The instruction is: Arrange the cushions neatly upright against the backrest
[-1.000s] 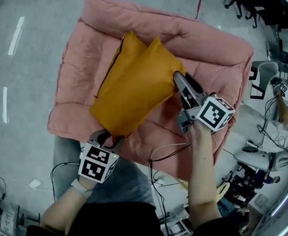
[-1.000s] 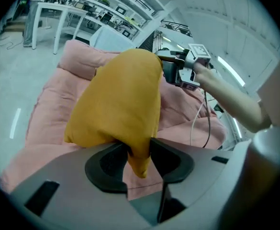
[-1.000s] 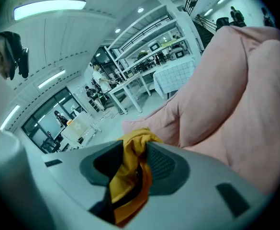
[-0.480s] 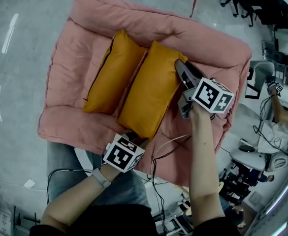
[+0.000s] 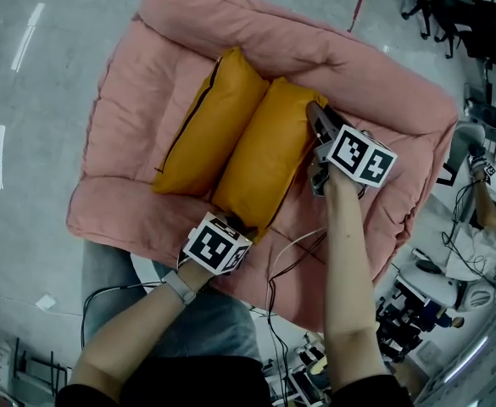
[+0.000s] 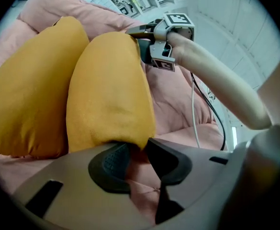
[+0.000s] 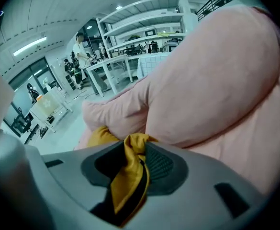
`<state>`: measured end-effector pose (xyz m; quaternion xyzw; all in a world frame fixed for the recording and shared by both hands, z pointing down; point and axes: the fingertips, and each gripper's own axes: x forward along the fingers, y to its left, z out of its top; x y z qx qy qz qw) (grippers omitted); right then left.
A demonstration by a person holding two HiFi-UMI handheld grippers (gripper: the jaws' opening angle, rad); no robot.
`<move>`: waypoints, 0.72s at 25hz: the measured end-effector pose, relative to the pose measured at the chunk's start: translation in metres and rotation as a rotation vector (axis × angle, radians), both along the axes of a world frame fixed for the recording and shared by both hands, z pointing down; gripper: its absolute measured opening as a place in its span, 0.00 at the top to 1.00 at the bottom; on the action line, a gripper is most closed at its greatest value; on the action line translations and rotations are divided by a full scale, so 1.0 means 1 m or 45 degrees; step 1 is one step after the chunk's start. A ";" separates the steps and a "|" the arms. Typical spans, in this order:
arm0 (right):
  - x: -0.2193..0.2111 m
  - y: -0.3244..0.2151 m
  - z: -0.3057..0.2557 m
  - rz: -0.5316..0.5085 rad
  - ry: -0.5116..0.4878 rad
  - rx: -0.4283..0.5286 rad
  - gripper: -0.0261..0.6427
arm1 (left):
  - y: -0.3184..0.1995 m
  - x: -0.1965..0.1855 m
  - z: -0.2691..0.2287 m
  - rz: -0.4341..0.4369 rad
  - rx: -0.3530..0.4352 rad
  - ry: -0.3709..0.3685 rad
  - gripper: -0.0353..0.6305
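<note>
Right cushion (image 5: pixel 269 155) swung off left cushion (image 5: pixel 205 125), long axis now toward backrest (image 5: pixel 315 49). Left gripper (image 5: pixel 236 225), fingers just closing, and right gripper (image 5: pixel 314 110) pinch its end corners.

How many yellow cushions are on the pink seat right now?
2. The left cushion lies mid-seat on the pink seat; the right cushion lies beside it, touching. No others show in any view.

We find the left orange fabric cushion (image 5: pixel 203 125) and the right orange fabric cushion (image 5: pixel 269 164) side by side, touching, on the pink padded sofa (image 5: pixel 120 214), far ends against its backrest (image 5: pixel 332 53).
</note>
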<state>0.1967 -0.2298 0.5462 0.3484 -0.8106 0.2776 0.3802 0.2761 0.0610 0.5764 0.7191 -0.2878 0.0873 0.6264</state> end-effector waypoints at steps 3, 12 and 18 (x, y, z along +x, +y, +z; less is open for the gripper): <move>-0.005 0.001 0.004 0.036 -0.061 0.018 0.75 | 0.002 -0.012 0.006 -0.008 -0.015 -0.043 0.78; -0.011 0.006 0.020 0.061 -0.086 0.021 0.76 | 0.008 -0.029 0.027 -0.035 -0.063 -0.081 0.79; -0.007 -0.002 0.016 0.078 -0.132 0.043 0.73 | 0.010 -0.027 0.003 0.065 0.030 -0.071 0.73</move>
